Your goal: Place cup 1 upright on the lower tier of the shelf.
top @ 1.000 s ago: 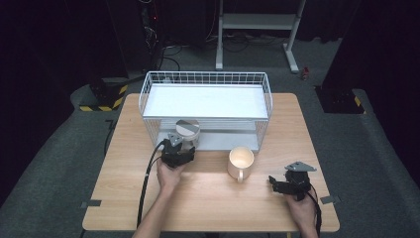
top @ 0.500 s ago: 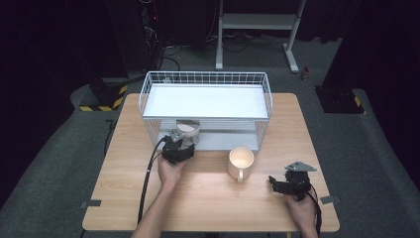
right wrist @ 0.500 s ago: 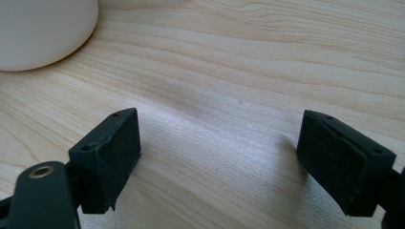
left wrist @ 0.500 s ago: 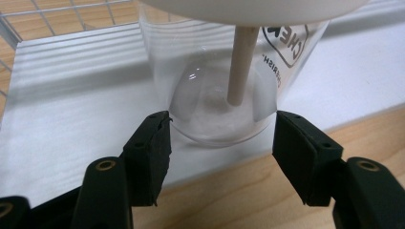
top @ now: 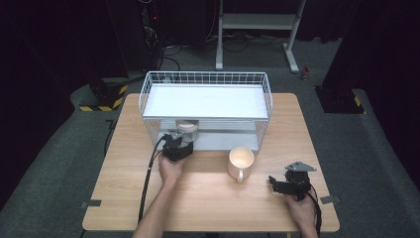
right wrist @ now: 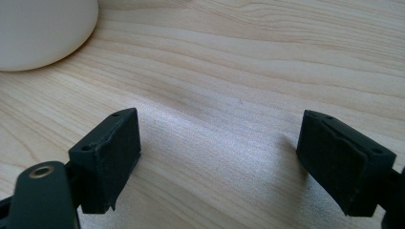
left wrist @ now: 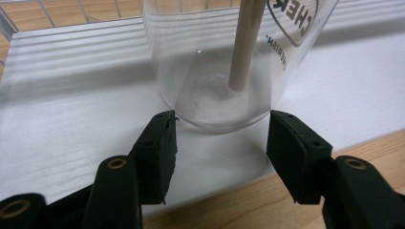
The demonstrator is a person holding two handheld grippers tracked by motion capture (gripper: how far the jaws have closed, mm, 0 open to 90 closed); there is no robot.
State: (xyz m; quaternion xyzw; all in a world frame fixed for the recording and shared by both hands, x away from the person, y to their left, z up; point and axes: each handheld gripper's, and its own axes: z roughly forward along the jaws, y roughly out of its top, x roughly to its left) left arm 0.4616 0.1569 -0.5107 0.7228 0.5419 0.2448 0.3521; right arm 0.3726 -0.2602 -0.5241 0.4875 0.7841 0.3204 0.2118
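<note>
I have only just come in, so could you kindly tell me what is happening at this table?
A person works at a wooden table with a tool in each hand. The left tool is open at a clear glass with a wooden stick inside, on the lower shelf of a white wire rack. The right tool is open over bare wood, near a cream mug.

A cream mug [top: 240, 161] stands on the wooden table [top: 208, 196] near the front edge.

Clear glass [left wrist: 215, 71]; cream mug [top: 240, 159]; white wire rack [top: 208, 101]
</note>
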